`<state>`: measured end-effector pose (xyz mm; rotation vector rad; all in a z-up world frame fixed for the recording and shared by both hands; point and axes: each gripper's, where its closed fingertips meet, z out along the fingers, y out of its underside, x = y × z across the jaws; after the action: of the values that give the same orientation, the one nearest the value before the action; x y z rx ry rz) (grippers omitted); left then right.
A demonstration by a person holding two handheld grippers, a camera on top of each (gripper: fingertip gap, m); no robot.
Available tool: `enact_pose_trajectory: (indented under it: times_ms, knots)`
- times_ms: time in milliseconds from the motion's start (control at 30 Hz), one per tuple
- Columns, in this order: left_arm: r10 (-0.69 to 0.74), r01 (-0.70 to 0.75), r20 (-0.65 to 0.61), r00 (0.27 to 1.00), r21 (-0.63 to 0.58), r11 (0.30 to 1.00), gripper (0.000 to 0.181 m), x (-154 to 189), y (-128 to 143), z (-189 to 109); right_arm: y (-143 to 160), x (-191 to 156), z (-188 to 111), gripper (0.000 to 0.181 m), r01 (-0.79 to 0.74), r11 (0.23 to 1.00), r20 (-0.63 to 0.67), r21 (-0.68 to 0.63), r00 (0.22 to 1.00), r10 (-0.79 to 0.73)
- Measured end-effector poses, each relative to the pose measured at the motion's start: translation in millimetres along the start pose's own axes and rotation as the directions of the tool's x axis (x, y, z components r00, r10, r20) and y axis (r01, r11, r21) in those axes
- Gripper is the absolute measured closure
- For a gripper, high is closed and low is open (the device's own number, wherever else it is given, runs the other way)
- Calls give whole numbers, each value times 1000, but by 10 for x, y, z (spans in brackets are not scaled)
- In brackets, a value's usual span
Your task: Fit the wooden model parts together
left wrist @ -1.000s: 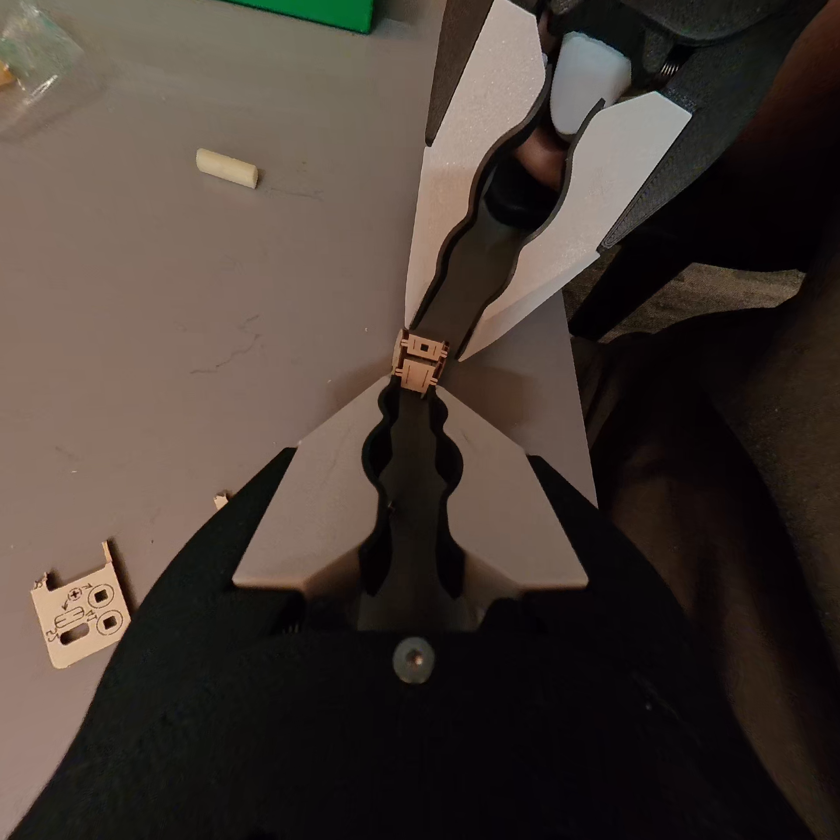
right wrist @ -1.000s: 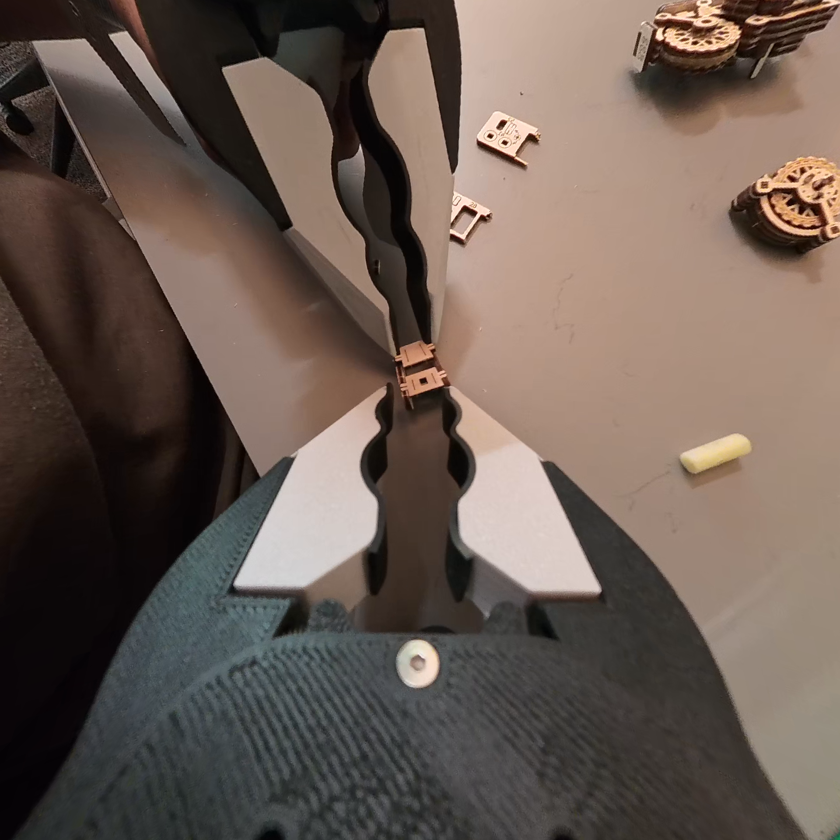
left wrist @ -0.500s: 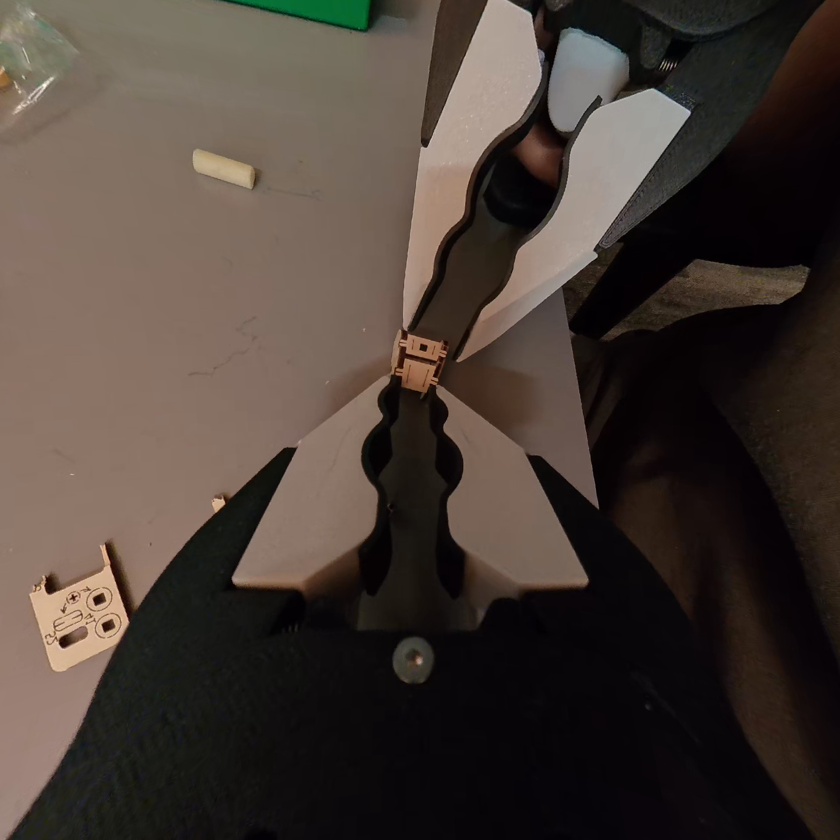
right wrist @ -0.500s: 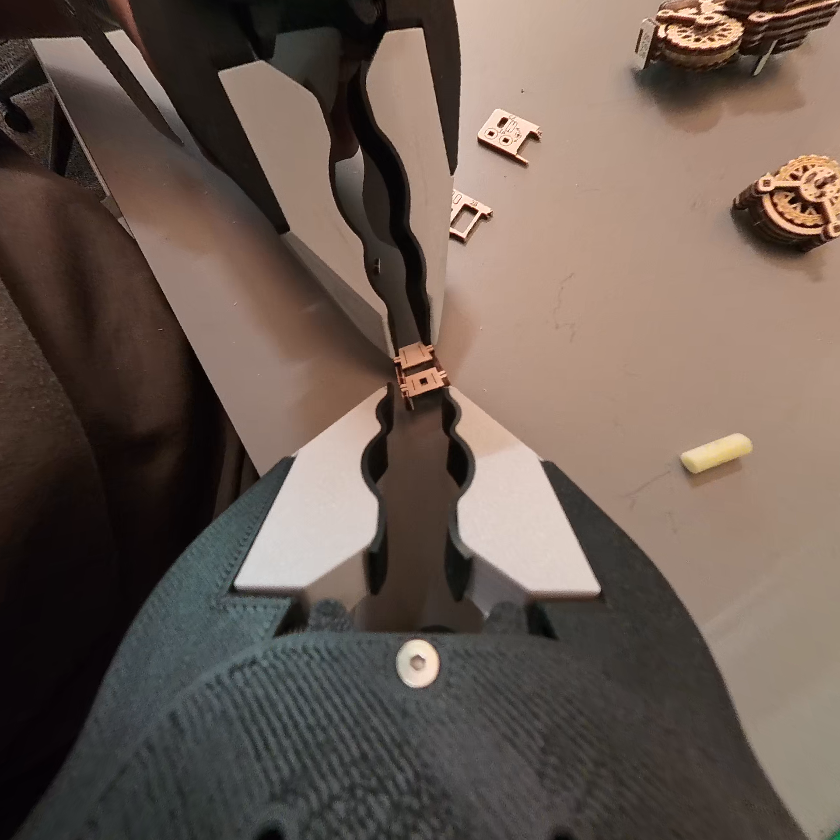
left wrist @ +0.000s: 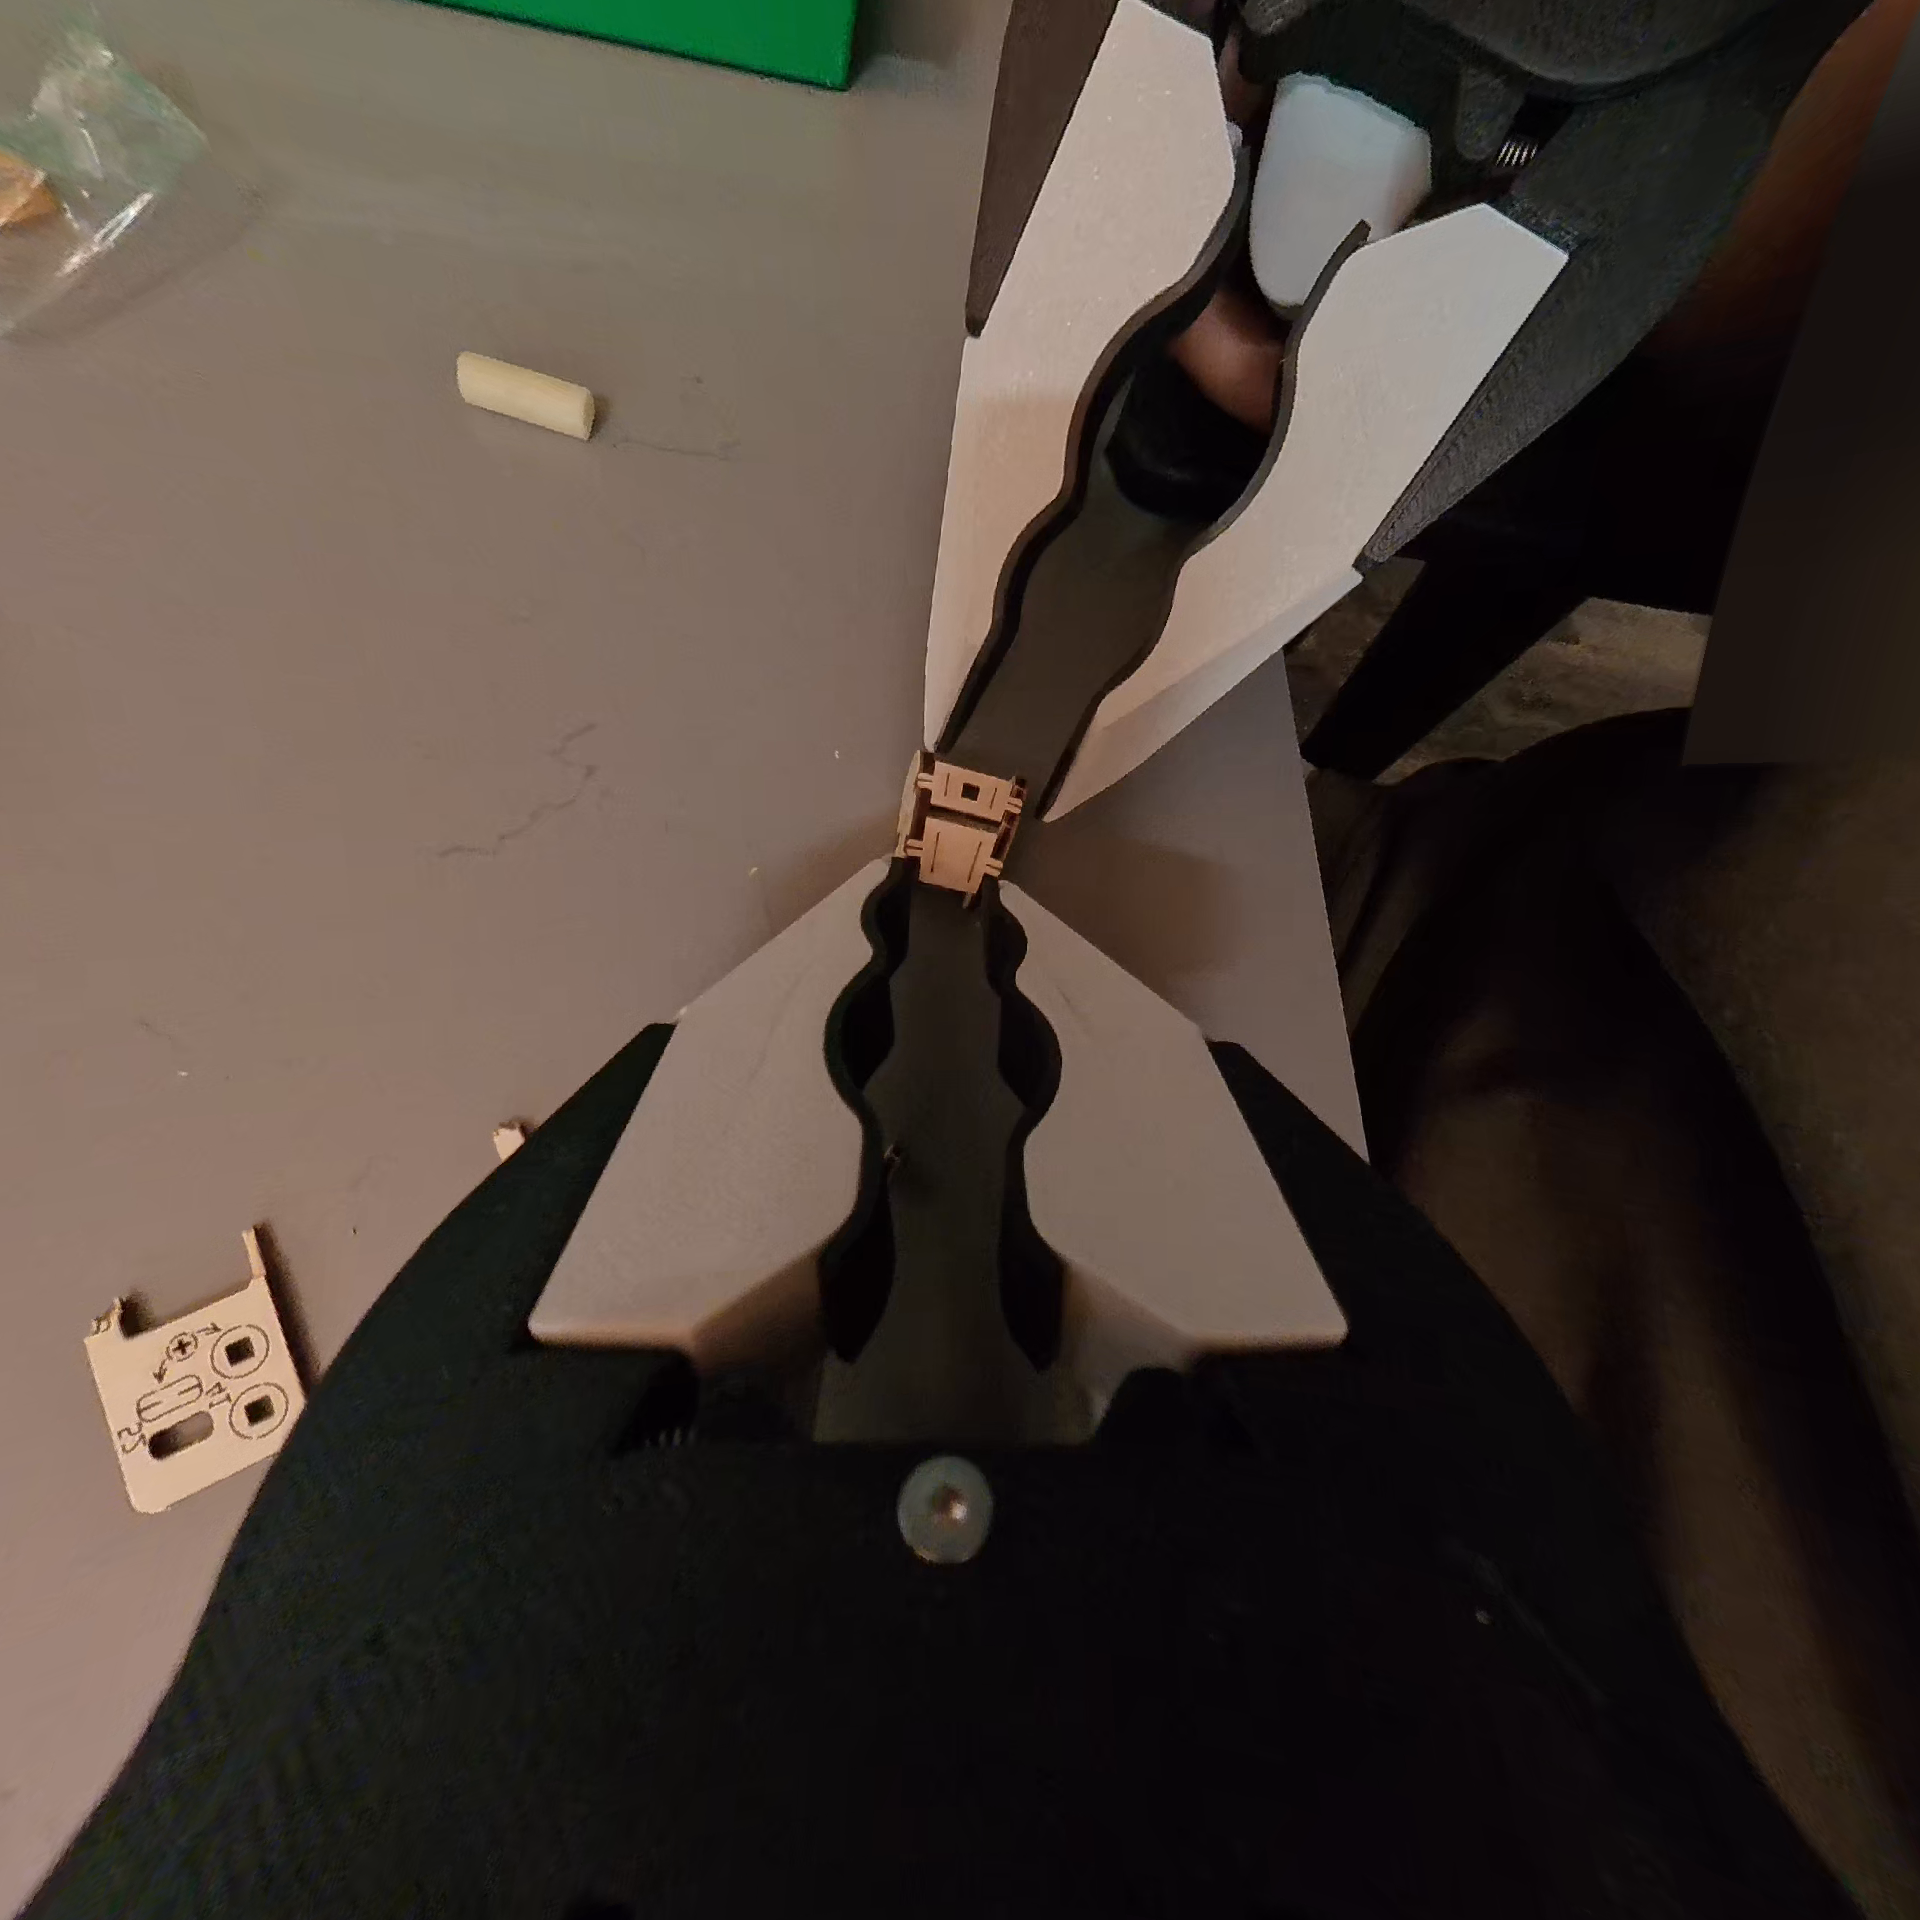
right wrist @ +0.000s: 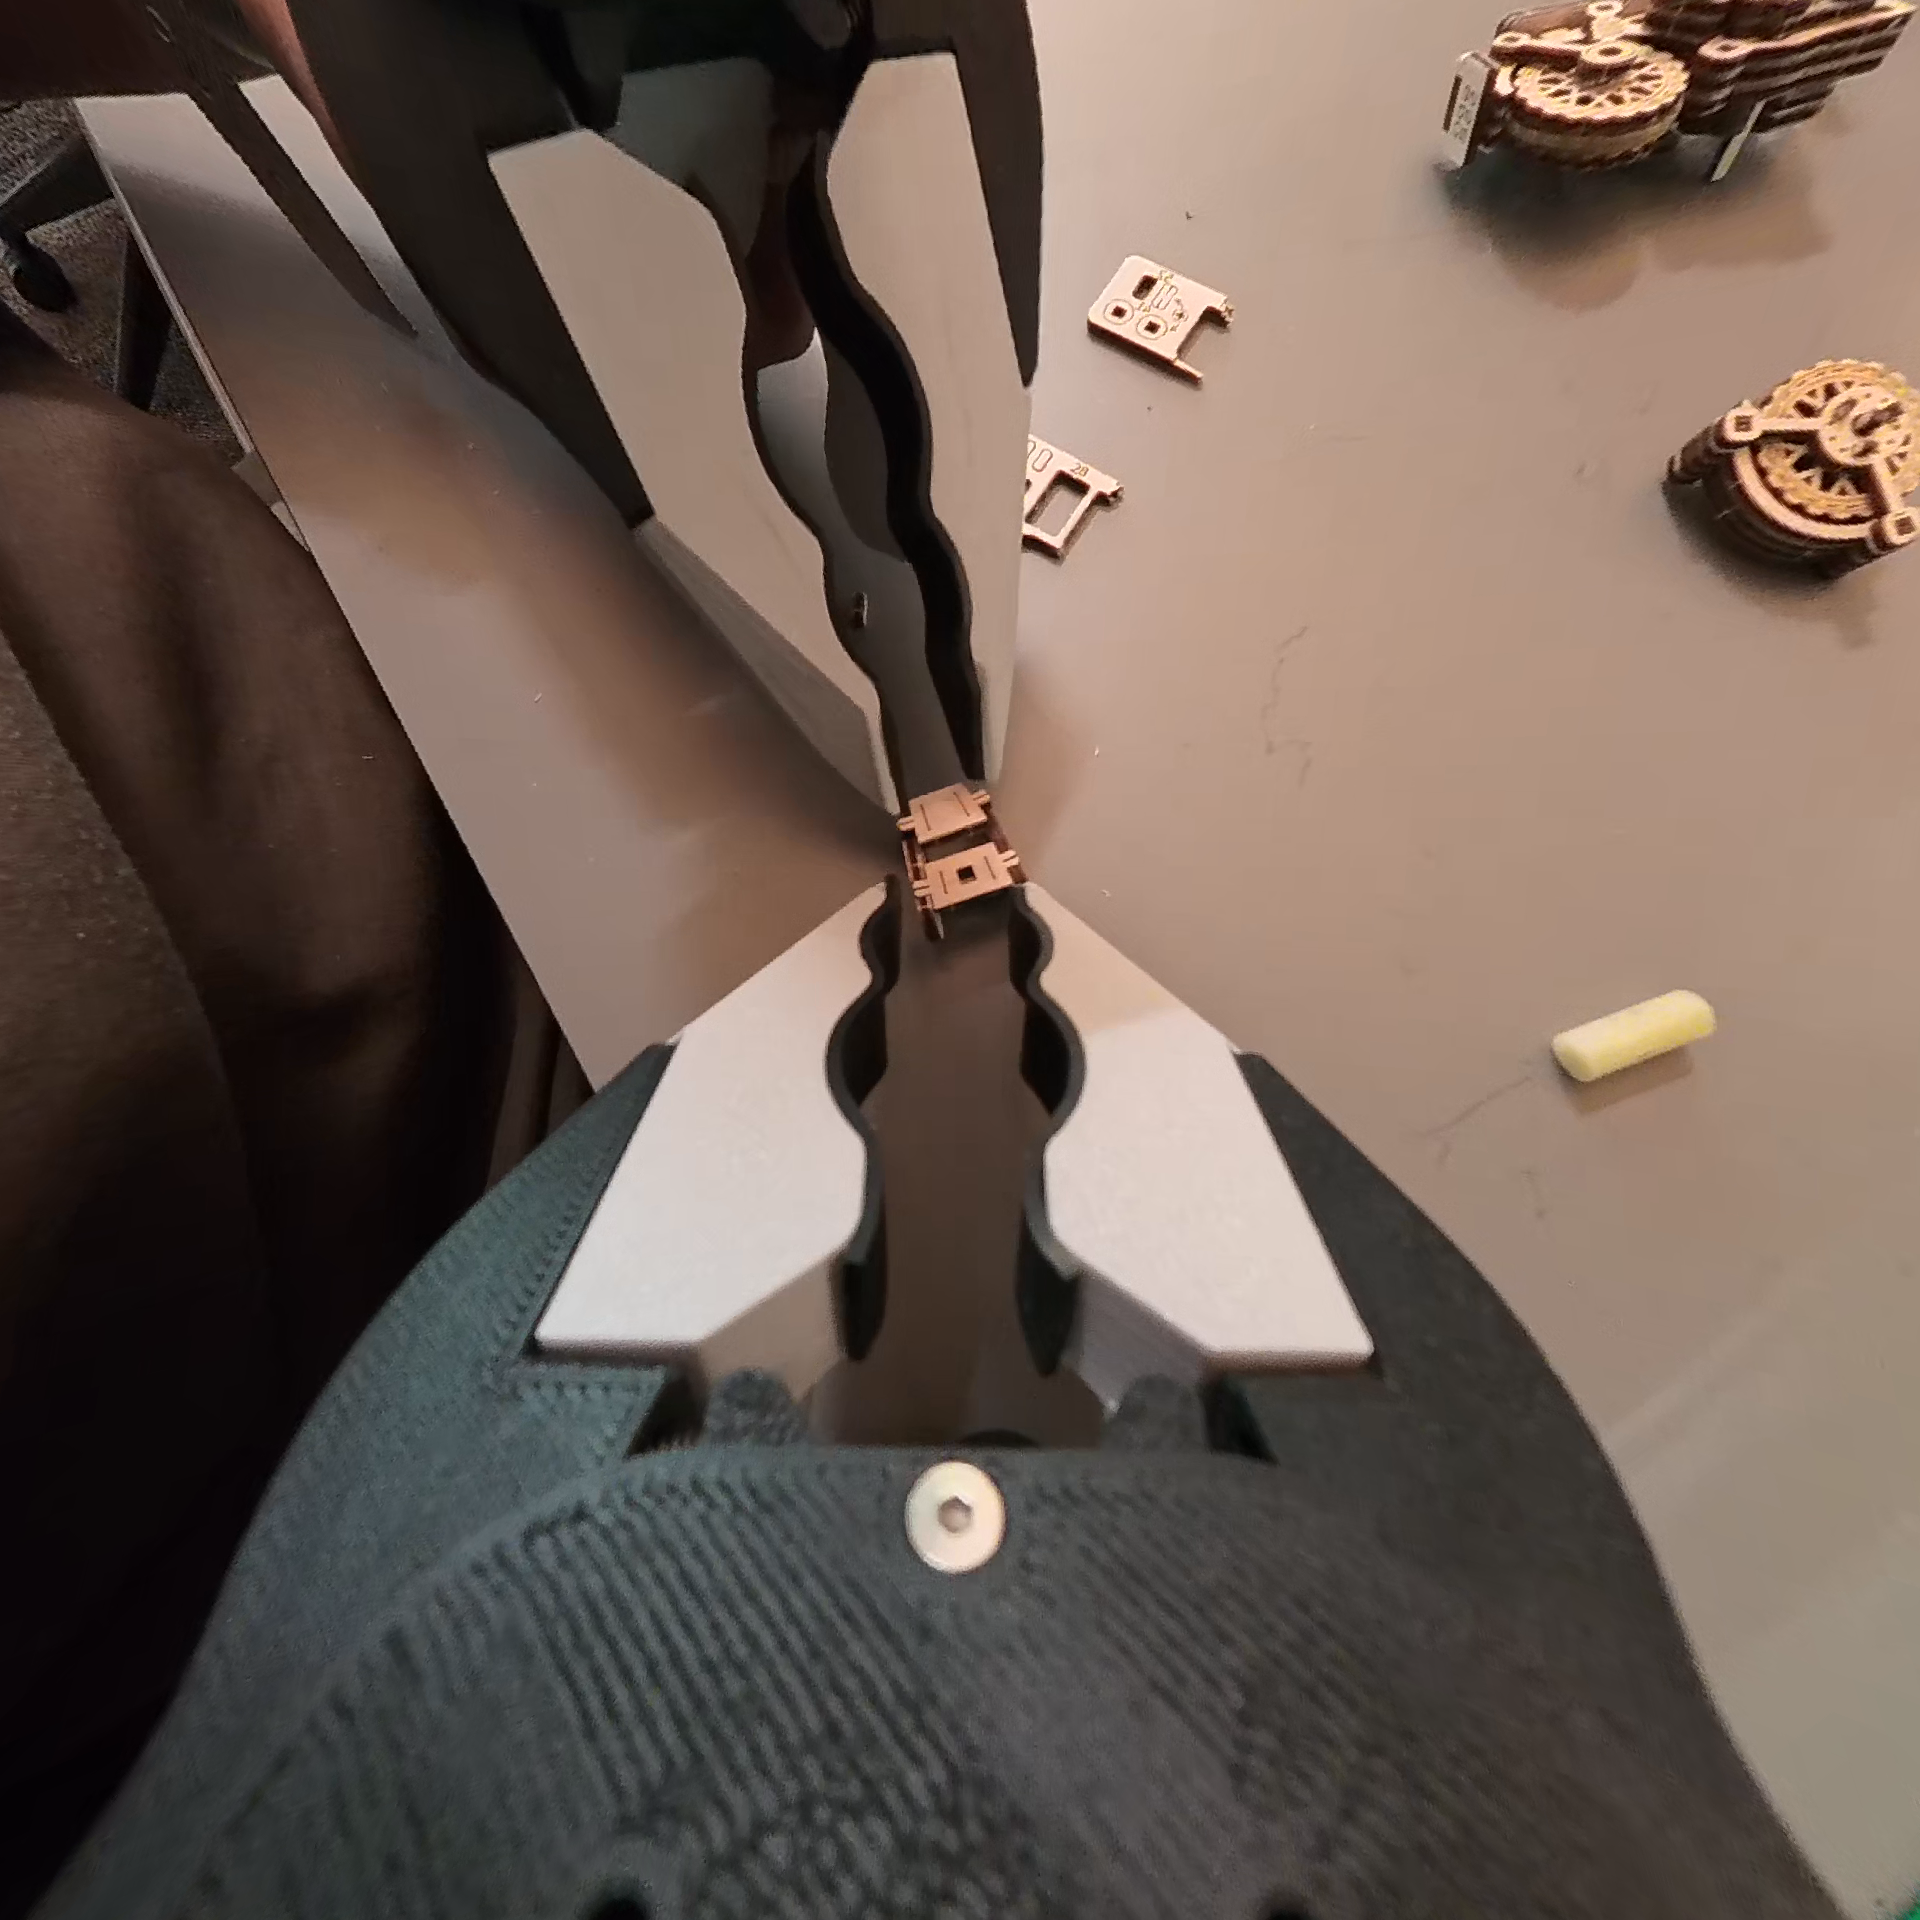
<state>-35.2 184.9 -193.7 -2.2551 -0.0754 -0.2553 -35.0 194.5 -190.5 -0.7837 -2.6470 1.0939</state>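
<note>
Two small wooden model parts meet tip to tip above the table's near edge. My left gripper (left wrist: pixel 951 883) is shut on the nearer slotted part (left wrist: pixel 954 852). My right gripper (right wrist: pixel 951 902) is shut on the part with a square hole (right wrist: pixel 966 871). In the left wrist view the right gripper (left wrist: pixel 987 769) comes in from the top holding the square-hole part (left wrist: pixel 968 793). In the right wrist view the left gripper (right wrist: pixel 940 790) comes from the top with its part (right wrist: pixel 943 812). The two parts touch; how far they are joined is hidden.
On the grey table (left wrist: pixel 416 675) lie a pale cylinder (left wrist: pixel 525 395), a flat wooden offcut (left wrist: pixel 192 1392), a green box (left wrist: pixel 665 36) and a clear bag (left wrist: pixel 83 166). Assembled wooden gear models (right wrist: pixel 1808 468) (right wrist: pixel 1662 73) and two more offcuts (right wrist: pixel 1153 312) (right wrist: pixel 1065 499) lie beyond. A dark-clothed lap is beside the table edge. The grippers are tip to tip, or close to it. From the right gripper's tips to the pale cylinder (left wrist: pixel 525 395) is close to 12 cm. My right wrist view (right wrist: pixel 1630 1032) looks at it from another angle.
Almost nothing has moved. Both grippers stay shut on their parts, pressed together, with only a slight shift of the view over the table.
</note>
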Motion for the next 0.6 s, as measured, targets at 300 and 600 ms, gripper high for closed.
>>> enact_pose_trajectory:
  times_ms: [300, 600]
  knots:
    - [2, -2, -10, 1000, 31, 1000, 170, 19, -44, -17, -1, 2, -1, 162, -6, 1000, 3, 1, 1000, 6]
    - [0, 0, -17, 1000, 21, 1000, 170, 33, -43, 7, 1, -2, -2, 162, -3, 1000, 4, 0, 1000, 3]
